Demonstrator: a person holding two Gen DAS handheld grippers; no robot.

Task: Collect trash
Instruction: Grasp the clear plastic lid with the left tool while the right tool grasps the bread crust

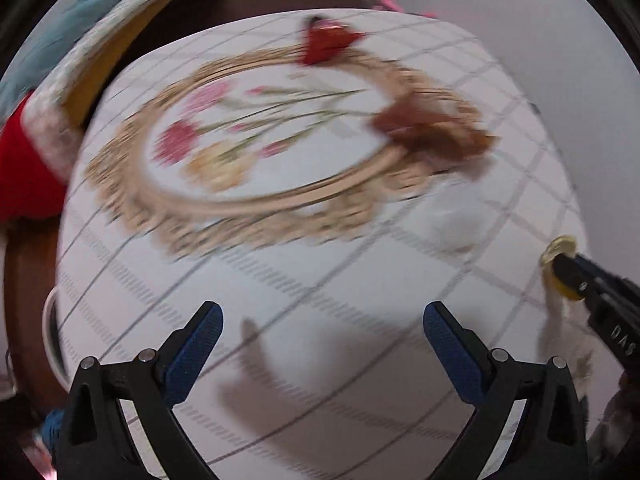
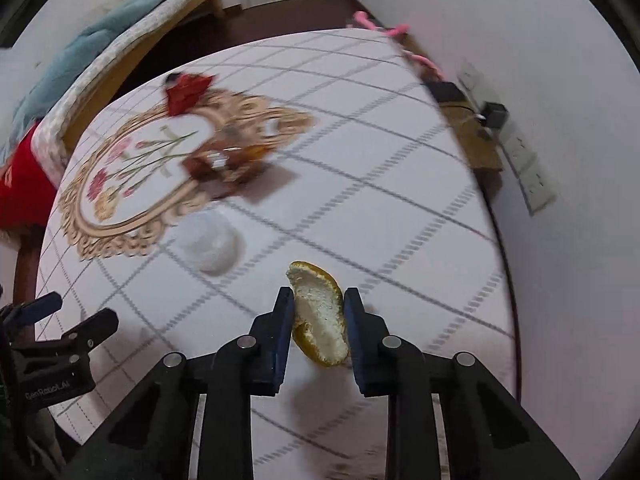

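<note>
My right gripper (image 2: 318,312) is shut on a piece of orange peel (image 2: 320,316), pith side up, held above the table; the peel also shows in the left wrist view (image 1: 560,268) at the right edge. My left gripper (image 1: 322,320) is open and empty over the near part of the table; it also shows in the right wrist view (image 2: 80,324) at the lower left. A red wrapper (image 1: 326,42) lies at the far side of the table. A brown crumpled wrapper (image 1: 428,130) lies on the mat's right edge. A crumpled clear plastic piece (image 2: 210,246) lies near the middle.
The round table (image 2: 380,208) has a white checked cloth and an oval floral mat (image 1: 240,148). A bed with a blue blanket (image 2: 100,44) and a red cloth (image 2: 18,184) stands to the left. A white wall with sockets (image 2: 532,168) is on the right.
</note>
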